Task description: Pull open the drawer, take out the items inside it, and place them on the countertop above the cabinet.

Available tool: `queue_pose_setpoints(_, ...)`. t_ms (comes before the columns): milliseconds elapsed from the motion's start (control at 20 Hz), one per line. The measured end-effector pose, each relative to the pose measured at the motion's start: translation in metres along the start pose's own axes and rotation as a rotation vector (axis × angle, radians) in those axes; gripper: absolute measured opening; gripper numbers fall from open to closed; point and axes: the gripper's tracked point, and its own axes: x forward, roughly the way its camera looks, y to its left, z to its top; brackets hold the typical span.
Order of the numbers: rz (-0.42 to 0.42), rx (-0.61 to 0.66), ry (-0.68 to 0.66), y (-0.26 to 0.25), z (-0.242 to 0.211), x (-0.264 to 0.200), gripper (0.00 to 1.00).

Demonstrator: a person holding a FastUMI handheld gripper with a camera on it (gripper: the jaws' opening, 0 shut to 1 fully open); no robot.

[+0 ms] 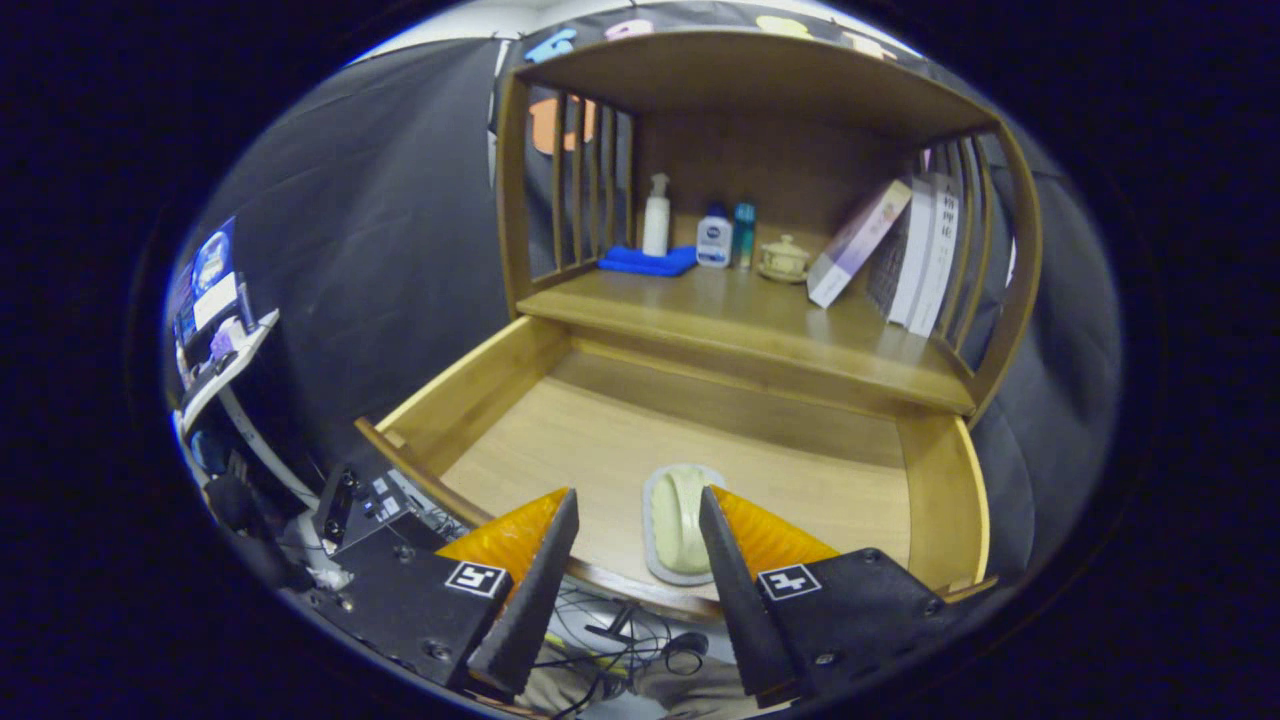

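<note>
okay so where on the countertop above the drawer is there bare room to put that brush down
The front strip of the countertop is bare, widest between the blue cloth and the leaning books. The back is crowded: pump bottle, two small bottles, lidded jar. The open tool hovers by the brush in the drawer.
</note>
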Motion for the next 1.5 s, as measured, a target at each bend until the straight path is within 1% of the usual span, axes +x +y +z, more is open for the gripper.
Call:
queue_pose_setpoints(100, 0.007, -0.003, 0.081, -0.008, -0.003, 0.014, 0.77)
queue_pose_setpoints(200, 0.032, -0.004, 0.177, -0.012, -0.010, 0.028, 0.76)
queue_pose_setpoints(300, 0.042, 0.024, 0.270, -0.014, -0.021, 0.042, 0.71)
queue_pose_setpoints(350, 0.041, 0.022, 0.300, -0.017, -0.024, 0.047, 0.67)
queue_pose_setpoints(400, 0.042, 0.013, 0.316, -0.019, -0.025, 0.052, 0.66)
queue_pose_setpoints(550, 0.009, 0.009, 0.352, -0.029, -0.025, 0.064, 0.65)
queue_pose_setpoints(650, 0.002, 0.013, 0.381, -0.033, -0.030, 0.068, 0.61)
queue_pose_setpoints(750, -0.002, 0.027, 0.398, -0.035, -0.036, 0.074, 0.51)
queue_pose_setpoints(1050, 0.002, 0.119, 0.369, -0.042, -0.029, 0.076, 0.22)
queue_pose_setpoints(1300, -0.022, 0.152, 0.285, -0.052, 0.008, 0.058, 0.20)
queue_pose_setpoints(1500, -0.020, 0.154, 0.207, -0.053, 0.053, 0.038, 0.20)
